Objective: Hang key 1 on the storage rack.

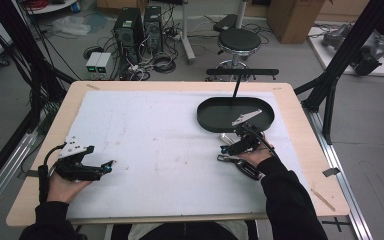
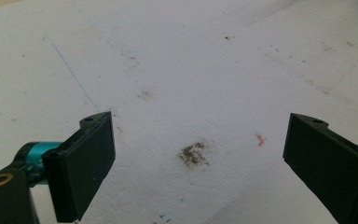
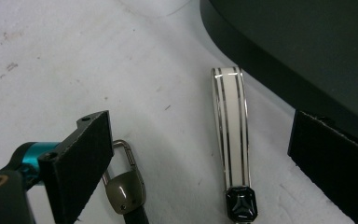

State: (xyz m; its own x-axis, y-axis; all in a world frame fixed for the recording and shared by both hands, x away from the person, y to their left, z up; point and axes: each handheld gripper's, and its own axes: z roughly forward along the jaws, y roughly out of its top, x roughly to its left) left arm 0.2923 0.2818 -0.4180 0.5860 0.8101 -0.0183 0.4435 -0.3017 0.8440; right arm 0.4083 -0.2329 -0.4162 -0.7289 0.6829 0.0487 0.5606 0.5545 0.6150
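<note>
A narrow white piece with thin silver stripes point(image 3: 230, 126), ending in a black faceted tip, lies on the white mat just outside the black oval tray point(image 3: 298, 46). It rests between the wide-apart jaws of my right gripper point(image 3: 199, 140), touching neither. A bronze snap clasp point(image 3: 127, 189) on a dark strap lies partly behind the left-hand jaw. From above, the right gripper point(image 1: 226, 148) sits at the tray's point(image 1: 207, 123) front edge, with the dark strap point(image 1: 240, 167) beside the hand. My left gripper point(image 1: 109, 165) is open over bare mat at the near left point(image 2: 203, 128).
A black T-shaped stand point(image 1: 236, 90) rises from the tray's far side. The white mat point(image 1: 155, 135) covers most of the wooden table point(image 1: 300, 150). Beyond the table stand a stool point(image 1: 238, 41), computer towers point(image 1: 139, 27) and cables on the floor.
</note>
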